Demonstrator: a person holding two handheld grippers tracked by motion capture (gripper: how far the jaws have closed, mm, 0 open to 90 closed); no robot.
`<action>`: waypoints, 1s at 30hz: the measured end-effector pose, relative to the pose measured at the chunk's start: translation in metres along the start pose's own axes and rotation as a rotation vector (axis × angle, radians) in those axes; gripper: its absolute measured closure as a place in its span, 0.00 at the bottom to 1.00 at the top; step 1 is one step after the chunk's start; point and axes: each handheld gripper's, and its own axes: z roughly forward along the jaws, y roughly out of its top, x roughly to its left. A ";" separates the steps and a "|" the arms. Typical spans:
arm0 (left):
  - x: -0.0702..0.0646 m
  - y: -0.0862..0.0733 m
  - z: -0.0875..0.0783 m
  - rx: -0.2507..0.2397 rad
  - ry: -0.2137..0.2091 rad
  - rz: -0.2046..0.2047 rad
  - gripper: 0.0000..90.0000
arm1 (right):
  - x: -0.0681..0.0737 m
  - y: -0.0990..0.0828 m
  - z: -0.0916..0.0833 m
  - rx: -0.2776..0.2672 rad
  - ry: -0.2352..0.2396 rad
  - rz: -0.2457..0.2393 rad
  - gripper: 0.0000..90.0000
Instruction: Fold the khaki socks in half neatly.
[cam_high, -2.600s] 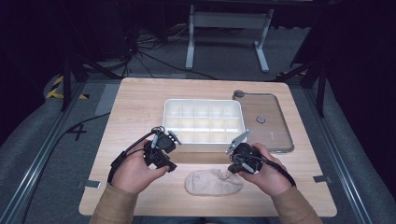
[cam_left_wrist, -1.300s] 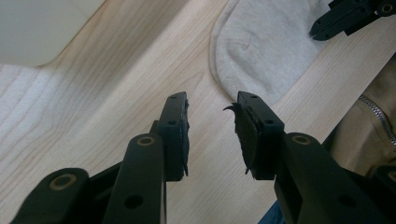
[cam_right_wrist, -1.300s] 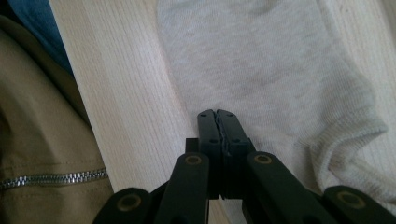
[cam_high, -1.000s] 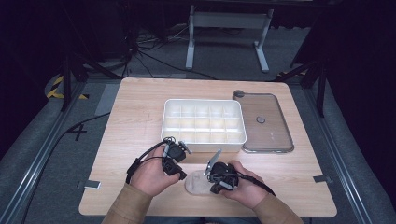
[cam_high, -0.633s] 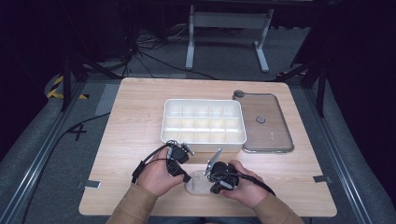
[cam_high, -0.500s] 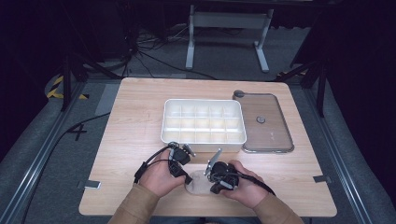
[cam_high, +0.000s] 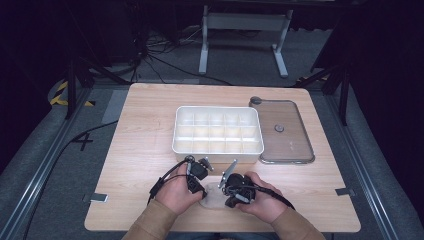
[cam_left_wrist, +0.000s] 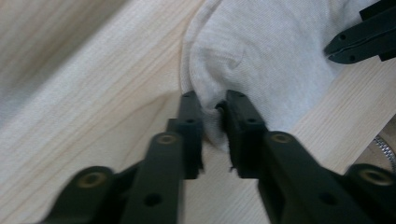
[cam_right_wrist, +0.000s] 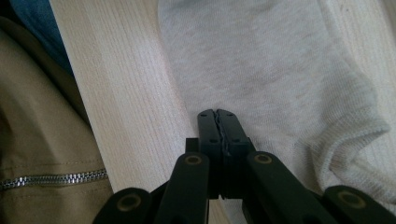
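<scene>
A white knitted cloth (cam_high: 214, 199) lies flat near the table's front edge, between my two hands. My left gripper (cam_left_wrist: 210, 100) has just been closing; its jaws now pinch a puckered fold at the cloth's (cam_left_wrist: 261, 51) edge. From above, the left gripper (cam_high: 201, 192) sits at the cloth's left end. My right gripper (cam_right_wrist: 217, 113) is shut, its tips lying on the flat cloth (cam_right_wrist: 280, 70) near its edge; whether a layer is pinched is unclear. It sits at the cloth's right side (cam_high: 227, 194), and its shut tips (cam_left_wrist: 334, 49) also appear beyond the left jaws.
A white compartment box (cam_high: 175, 136) stands mid-table, just beyond the hands. A clear lid (cam_high: 295, 140) lies to its right. A tan sleeve (cam_right_wrist: 37, 116) hangs close to the table's front edge. Bare wood (cam_high: 135, 150) spreads to the left.
The left hand has moved right and down onto the cloth's left end, and its jaws have narrowed onto a fold. The right hand has stayed on the cloth.
</scene>
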 end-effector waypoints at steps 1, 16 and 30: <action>-0.001 0.000 0.000 0.003 0.004 0.000 0.91 | 0.000 0.000 0.000 0.000 0.000 0.000 1.00; -0.002 -0.001 -0.011 -0.030 -0.024 0.019 0.95 | -0.004 -0.002 -0.006 -0.058 0.002 0.007 1.00; -0.005 -0.003 -0.027 -0.075 -0.044 0.038 0.95 | -0.015 -0.005 -0.001 -0.121 -0.060 0.066 1.00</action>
